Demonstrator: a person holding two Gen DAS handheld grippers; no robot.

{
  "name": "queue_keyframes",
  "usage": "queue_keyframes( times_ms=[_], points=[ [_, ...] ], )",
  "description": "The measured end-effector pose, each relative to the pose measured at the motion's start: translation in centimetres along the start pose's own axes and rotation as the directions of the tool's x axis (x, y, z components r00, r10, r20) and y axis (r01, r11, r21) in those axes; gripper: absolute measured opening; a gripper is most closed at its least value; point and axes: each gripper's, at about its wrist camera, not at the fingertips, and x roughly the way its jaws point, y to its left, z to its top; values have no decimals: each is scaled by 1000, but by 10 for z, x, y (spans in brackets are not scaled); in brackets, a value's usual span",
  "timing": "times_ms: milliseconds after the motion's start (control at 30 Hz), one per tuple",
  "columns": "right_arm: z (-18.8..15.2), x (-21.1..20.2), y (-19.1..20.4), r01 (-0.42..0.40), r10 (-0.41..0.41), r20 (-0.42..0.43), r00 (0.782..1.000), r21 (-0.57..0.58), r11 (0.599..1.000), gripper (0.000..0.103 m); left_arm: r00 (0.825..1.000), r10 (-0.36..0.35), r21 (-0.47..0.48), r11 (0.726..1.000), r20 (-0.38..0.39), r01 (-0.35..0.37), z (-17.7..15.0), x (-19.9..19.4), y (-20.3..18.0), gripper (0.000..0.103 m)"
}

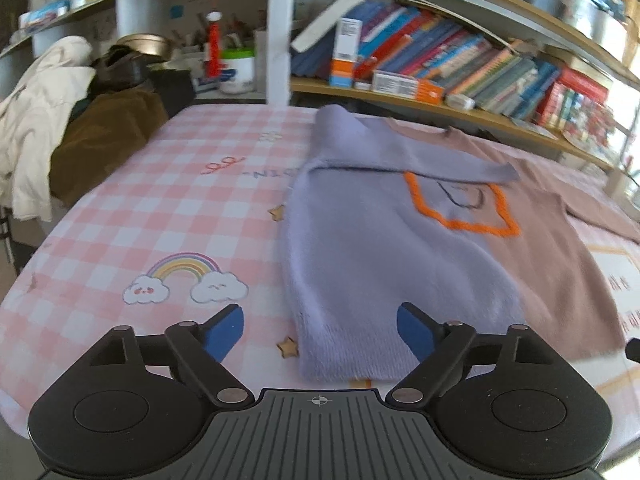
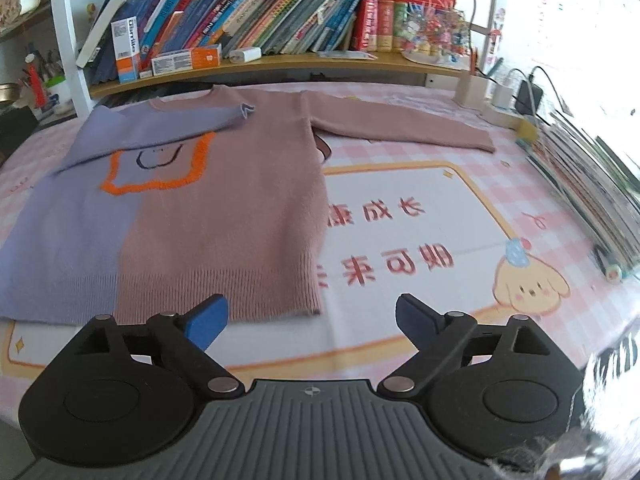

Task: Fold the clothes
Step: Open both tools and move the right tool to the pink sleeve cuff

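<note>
A two-tone sweater [image 2: 224,200], lilac on one half and dusty pink on the other with an orange-framed patch, lies flat on the table. Its lilac side and sleeve are folded in over the chest [image 1: 360,216]. The pink sleeve [image 2: 400,124] stretches out sideways. My left gripper [image 1: 320,332] hovers open above the sweater's lilac hem, nothing between its blue pads. My right gripper [image 2: 312,320] is open too, over the pink hem corner and the tablecloth, holding nothing.
A pink checked tablecloth [image 1: 168,208] with cartoon prints covers the table. Bookshelves [image 2: 260,20] stand right behind it. A heap of clothes [image 1: 60,128] sits at the far left, and stacked books, cables and a charger [image 2: 528,96] line the right edge.
</note>
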Motion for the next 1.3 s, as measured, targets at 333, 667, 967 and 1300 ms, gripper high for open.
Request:
queue_keyframes(
  times_ms=[333, 667, 967, 1300],
  points=[
    [-23, -25, -7, 71, -71, -5, 997, 33, 997, 93, 995, -97, 58, 993, -19, 98, -9, -2, -14, 91],
    [-21, -32, -14, 97, -98, 10, 995, 50, 994, 95, 988, -156, 101, 983, -13, 156, -2, 3, -32, 92],
    [-13, -19, -26, 84, -85, 3, 996, 44, 995, 95, 991, -134, 85, 987, -26, 136, 1, 12, -46, 92],
    [10, 23, -62, 9, -9, -8, 1000, 16, 1000, 95, 998, -53, 61, 997, -45, 55, 12, 33, -93, 93]
  ],
)
